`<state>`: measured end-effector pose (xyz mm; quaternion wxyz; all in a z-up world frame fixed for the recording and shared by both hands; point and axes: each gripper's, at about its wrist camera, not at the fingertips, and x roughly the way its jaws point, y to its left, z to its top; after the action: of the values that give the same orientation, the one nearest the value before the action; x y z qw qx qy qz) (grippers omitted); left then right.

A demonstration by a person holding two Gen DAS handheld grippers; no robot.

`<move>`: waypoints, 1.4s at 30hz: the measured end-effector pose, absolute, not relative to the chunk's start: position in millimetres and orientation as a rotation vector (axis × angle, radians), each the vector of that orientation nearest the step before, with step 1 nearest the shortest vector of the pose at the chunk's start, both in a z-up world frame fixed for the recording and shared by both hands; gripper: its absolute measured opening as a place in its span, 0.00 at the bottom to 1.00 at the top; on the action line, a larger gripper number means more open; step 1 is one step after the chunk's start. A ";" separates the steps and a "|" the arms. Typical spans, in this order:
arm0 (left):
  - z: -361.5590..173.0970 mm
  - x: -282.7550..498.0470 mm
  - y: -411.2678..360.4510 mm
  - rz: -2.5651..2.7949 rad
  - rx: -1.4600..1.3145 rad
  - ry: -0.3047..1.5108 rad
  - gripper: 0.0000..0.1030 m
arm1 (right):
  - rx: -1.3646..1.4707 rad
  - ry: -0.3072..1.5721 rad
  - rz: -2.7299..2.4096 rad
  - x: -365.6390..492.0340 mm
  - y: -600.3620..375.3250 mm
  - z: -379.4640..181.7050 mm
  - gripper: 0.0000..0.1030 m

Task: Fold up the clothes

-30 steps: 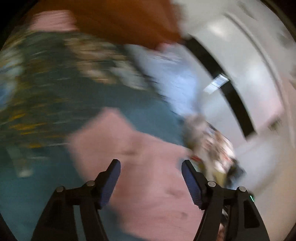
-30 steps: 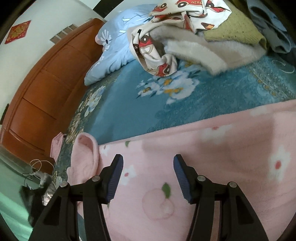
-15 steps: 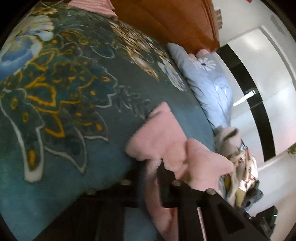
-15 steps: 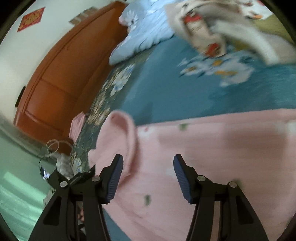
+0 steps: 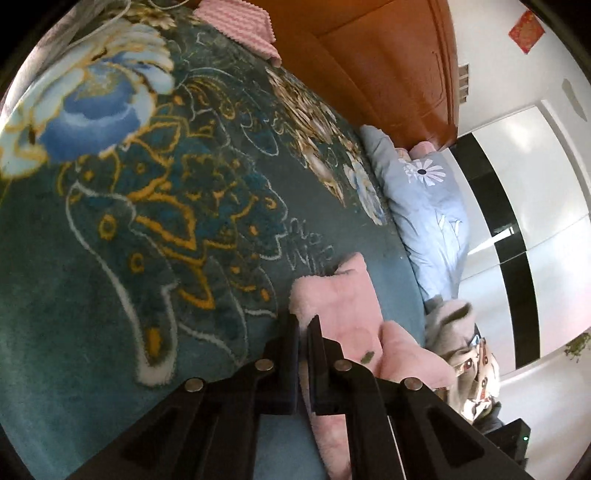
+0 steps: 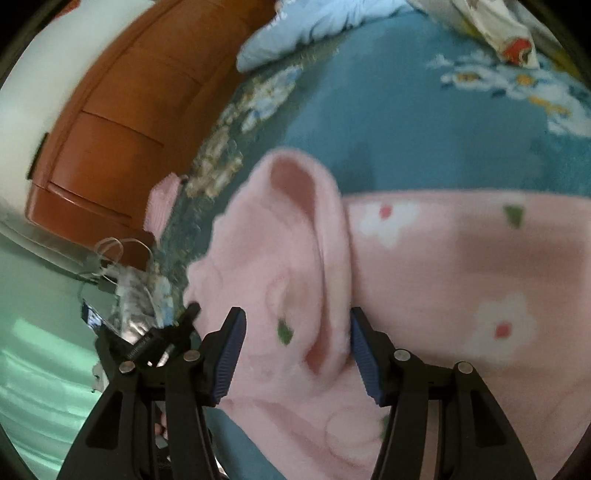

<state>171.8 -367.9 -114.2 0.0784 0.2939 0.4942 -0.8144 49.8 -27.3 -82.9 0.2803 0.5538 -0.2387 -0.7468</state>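
Note:
A fluffy pink garment (image 6: 436, 258) with white flowers lies spread on the teal floral bedspread (image 6: 369, 110). Its edge is bunched into a raised fold (image 6: 317, 221). My left gripper (image 5: 303, 325) is shut on the pink garment's edge (image 5: 340, 295), low over the bedspread (image 5: 147, 206). It also shows in the right wrist view (image 6: 184, 317), at the garment's left edge. My right gripper (image 6: 295, 347) is open and hangs over the raised fold, with fabric between its blue pads (image 6: 229, 350).
A pile of other clothes (image 5: 465, 347) lies further along the bed, with a light blue pillow (image 5: 424, 199) against the orange-brown headboard (image 5: 388, 66). A small pink striped cloth (image 5: 240, 26) sits at the bed's corner. Cables and a bag (image 6: 125, 280) lie on the green floor.
My left gripper swung down to the garment's edge and closed on it. My right gripper moved left along the garment toward the bunched fold and stayed open.

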 end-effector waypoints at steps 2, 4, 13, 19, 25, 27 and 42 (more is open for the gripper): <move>-113.6 171.3 -368.2 -2.438 0.884 1.474 0.04 | 1.493 -0.647 -1.996 57.4 -29.1 -83.5 0.56; -112.8 169.7 -367.0 -2.446 0.882 1.465 0.04 | 1.483 -0.654 -2.005 62.8 -31.3 -81.4 0.45; -116.7 165.4 -370.9 -2.440 0.874 1.525 0.04 | 1.261 -0.847 -2.130 74.7 15.8 -8.1 0.08; -115.2 163.3 -367.1 -2.446 0.878 1.514 0.04 | 0.924 -0.478 -2.361 78.6 1.6 140.9 0.08; -120.7 173.2 -378.9 -2.426 0.856 1.657 0.04 | 1.211 -0.206 -2.139 52.5 -135.1 61.8 0.08; -122.6 174.1 -380.7 -2.418 0.863 1.683 0.04 | 1.314 -0.212 -2.069 43.3 -162.4 20.2 0.08; -141.8 180.1 -393.6 -2.318 0.797 2.027 0.06 | 1.309 -0.345 -1.862 25.4 -177.4 -20.4 0.52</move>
<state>180.1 -393.6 -141.8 -0.0194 0.2505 0.6372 -0.7285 25.4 -177.4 -20.4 0.4074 0.5194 -0.1369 -0.7386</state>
